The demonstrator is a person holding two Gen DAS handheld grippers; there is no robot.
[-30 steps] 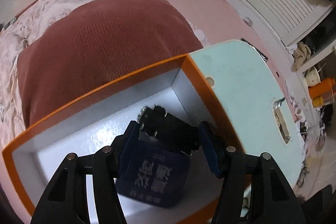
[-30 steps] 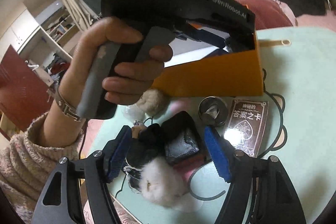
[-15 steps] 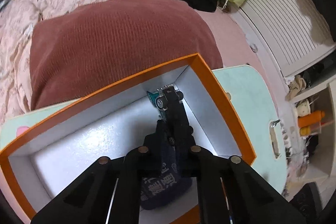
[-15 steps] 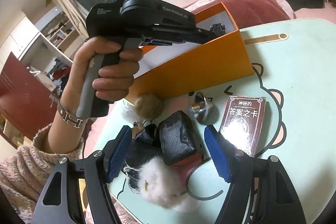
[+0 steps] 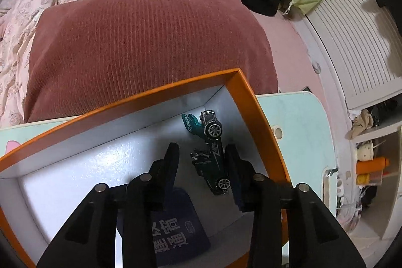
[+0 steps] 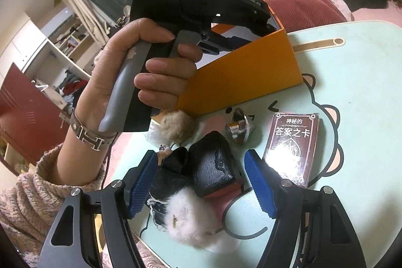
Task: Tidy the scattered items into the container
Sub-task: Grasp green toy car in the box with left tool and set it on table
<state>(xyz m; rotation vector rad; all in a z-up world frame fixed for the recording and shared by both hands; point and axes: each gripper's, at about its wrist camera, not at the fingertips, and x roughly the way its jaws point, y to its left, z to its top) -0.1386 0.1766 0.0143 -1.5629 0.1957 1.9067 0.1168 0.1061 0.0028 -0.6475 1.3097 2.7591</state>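
Observation:
The orange box with a white inside sits on the pale green table; it also shows in the right wrist view. My left gripper is open above the box floor. A dark green toy car lies free between its fingers. A navy card pack lies in the box under the left finger. My right gripper is open around a small black box and a black and white furry item on the table.
A brown card box, a silver metal piece and a tan fur ball lie on the table in front of the orange box. A red cushion and bedding lie beyond the box.
My left gripper was shut on the toy car half a second ago; now it is open and the car lies loose in the box. My right gripper has barely moved.

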